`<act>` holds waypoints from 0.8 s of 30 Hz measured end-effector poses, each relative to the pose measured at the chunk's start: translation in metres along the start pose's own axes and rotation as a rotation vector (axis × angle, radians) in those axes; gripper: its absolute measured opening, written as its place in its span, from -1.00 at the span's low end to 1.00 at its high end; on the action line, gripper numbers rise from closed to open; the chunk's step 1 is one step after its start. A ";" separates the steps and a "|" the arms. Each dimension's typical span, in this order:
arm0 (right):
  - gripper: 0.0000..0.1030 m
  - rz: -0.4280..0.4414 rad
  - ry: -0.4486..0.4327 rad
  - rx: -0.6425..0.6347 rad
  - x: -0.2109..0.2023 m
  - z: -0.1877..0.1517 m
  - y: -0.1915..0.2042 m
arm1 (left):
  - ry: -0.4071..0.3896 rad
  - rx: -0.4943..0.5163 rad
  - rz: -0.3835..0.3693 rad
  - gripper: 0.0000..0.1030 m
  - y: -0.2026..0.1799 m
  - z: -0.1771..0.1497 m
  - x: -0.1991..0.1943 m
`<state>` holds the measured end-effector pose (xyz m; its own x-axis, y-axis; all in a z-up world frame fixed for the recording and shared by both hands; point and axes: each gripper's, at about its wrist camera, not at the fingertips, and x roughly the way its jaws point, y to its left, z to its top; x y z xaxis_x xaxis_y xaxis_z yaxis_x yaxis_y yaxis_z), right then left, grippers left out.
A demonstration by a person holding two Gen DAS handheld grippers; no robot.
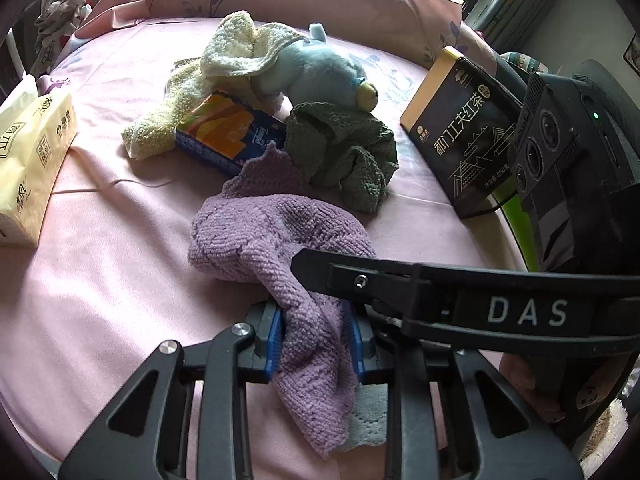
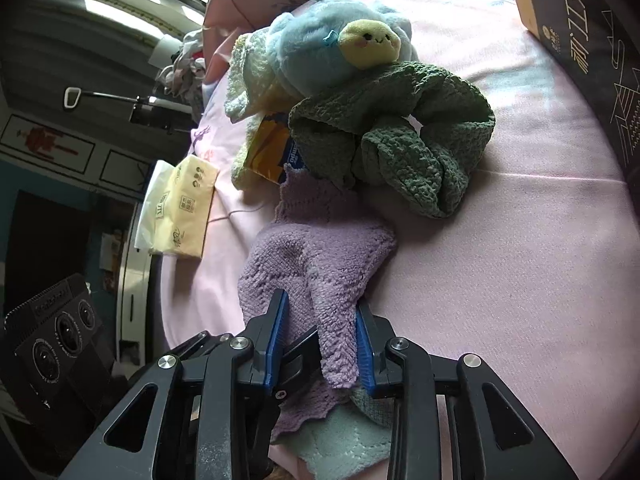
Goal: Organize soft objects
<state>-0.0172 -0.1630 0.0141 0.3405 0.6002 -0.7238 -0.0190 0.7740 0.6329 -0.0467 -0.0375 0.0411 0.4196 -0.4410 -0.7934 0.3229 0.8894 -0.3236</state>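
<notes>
At the left edge of the bed (image 1: 100, 260), a pale yellow tissue pack (image 1: 32, 160) is seen. Toward the middle, a cream towel (image 1: 224, 60), an orange and blue box (image 1: 228, 136), a blue plush toy (image 1: 320, 72) and a crumpled green cloth (image 1: 344, 152) are heaped together. Just in front of them lies the purple cloth (image 1: 272, 232), one fold of which is pinched between the closed pads of the left gripper (image 1: 316, 344). Another fold is clamped by the right gripper (image 2: 322, 340), its jaws narrowly apart. A black tea box (image 1: 464, 128) stands at the right edge.
</notes>
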 end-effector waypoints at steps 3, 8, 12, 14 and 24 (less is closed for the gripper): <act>-0.36 0.015 -0.044 -0.033 -0.014 0.001 0.007 | -0.066 0.019 -0.006 -0.56 -0.008 0.003 -0.011; -0.36 -0.002 -0.153 -0.120 -0.048 0.002 0.029 | -0.183 0.038 -0.032 -0.57 -0.020 0.008 -0.036; -0.36 -0.013 -0.226 -0.151 -0.073 0.001 0.037 | -0.253 0.061 -0.055 -0.57 -0.036 0.013 -0.048; -0.36 -0.024 -0.266 -0.165 -0.086 0.001 0.039 | -0.278 0.077 -0.069 -0.57 -0.046 0.017 -0.052; -0.36 -0.078 -0.465 -0.191 -0.156 -0.010 0.034 | -0.375 0.225 -0.090 -0.57 -0.109 0.030 -0.071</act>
<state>-0.0801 -0.2282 0.1457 0.7292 0.4200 -0.5403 -0.1340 0.8619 0.4890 -0.0864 -0.1070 0.1479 0.6467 -0.5651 -0.5122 0.5309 0.8157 -0.2297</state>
